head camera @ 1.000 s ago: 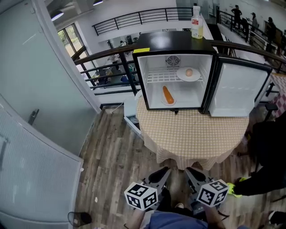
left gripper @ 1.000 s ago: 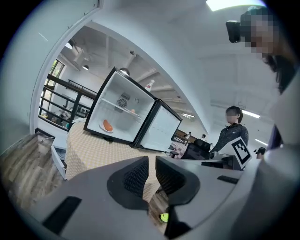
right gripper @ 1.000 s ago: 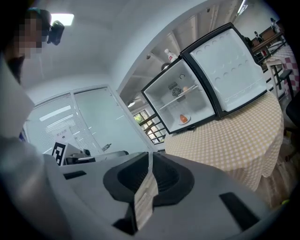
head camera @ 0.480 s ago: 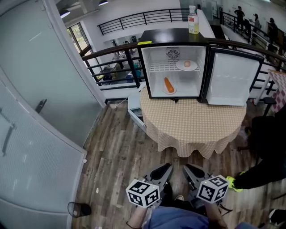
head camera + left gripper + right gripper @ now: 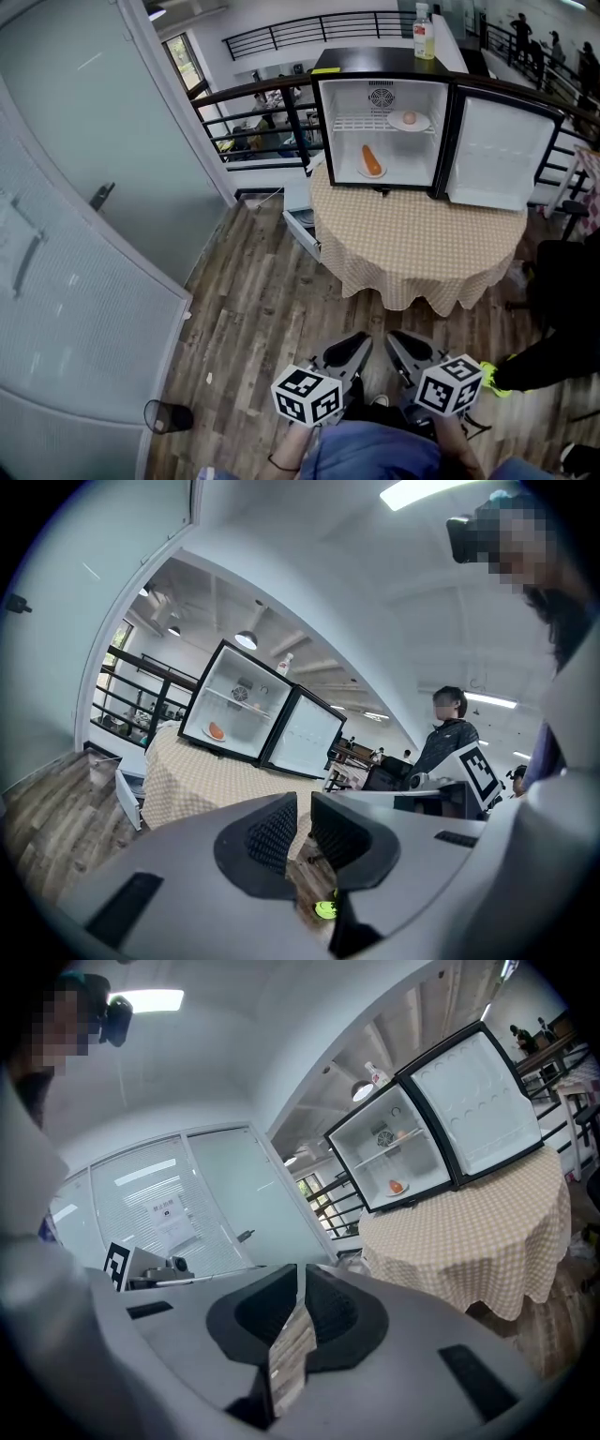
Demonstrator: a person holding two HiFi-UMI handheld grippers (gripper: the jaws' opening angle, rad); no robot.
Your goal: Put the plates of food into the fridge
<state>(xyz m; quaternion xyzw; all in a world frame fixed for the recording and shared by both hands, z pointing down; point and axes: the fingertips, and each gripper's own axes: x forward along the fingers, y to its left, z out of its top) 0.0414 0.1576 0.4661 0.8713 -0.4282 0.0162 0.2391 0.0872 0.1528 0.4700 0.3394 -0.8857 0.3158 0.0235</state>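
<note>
Plates of food (image 5: 422, 123) in open fridge (image 5: 337, 127)

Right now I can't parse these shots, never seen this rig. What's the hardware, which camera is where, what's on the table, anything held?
No robot: a person holds a two-jaw tool in each hand, the left gripper and the right gripper. The wide shot comes from a camera on the person's head, looking down; the other two ride on the grippers and look along their jaws. On the table stands a fridge, door open. Inside, a lower plate carries an orange food, an upper plate on the shelf a round food. A bottle stands on top. Both grippers' jaws are together and hold nothing.
</note>
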